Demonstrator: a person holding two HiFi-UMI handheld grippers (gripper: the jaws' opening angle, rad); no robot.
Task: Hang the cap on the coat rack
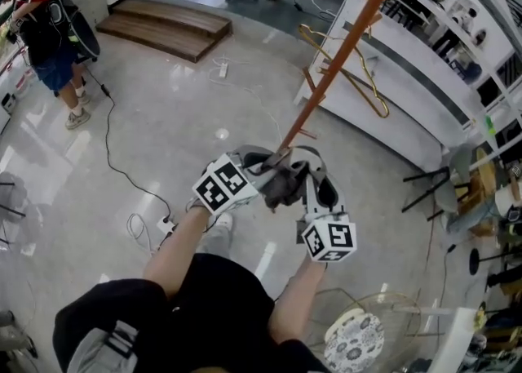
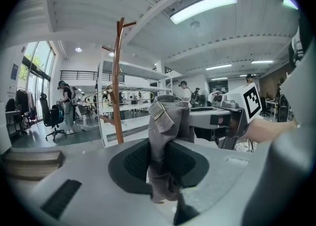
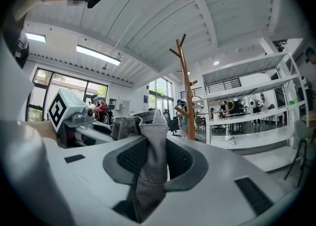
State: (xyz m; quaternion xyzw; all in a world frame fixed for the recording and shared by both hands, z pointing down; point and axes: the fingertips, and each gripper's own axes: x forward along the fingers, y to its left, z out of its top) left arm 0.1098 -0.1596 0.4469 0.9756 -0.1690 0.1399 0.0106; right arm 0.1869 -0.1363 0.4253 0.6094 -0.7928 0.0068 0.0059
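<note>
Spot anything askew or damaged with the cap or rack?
Only the cap: it is crumpled into a grey wad, pinched by the left gripper and the right gripper, not yet hung. The coat rack stands upright; no damage shows.

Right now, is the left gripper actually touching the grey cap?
Touching. The left gripper view shows the left gripper closed on a fold of the cap, the grey cloth pinched between its two pads.

The cap [image 1: 285,188] just ahead of my left gripper [image 1: 269,174] hides the foot of the coat rack [image 1: 342,49] from me; its top is cut off.
</note>
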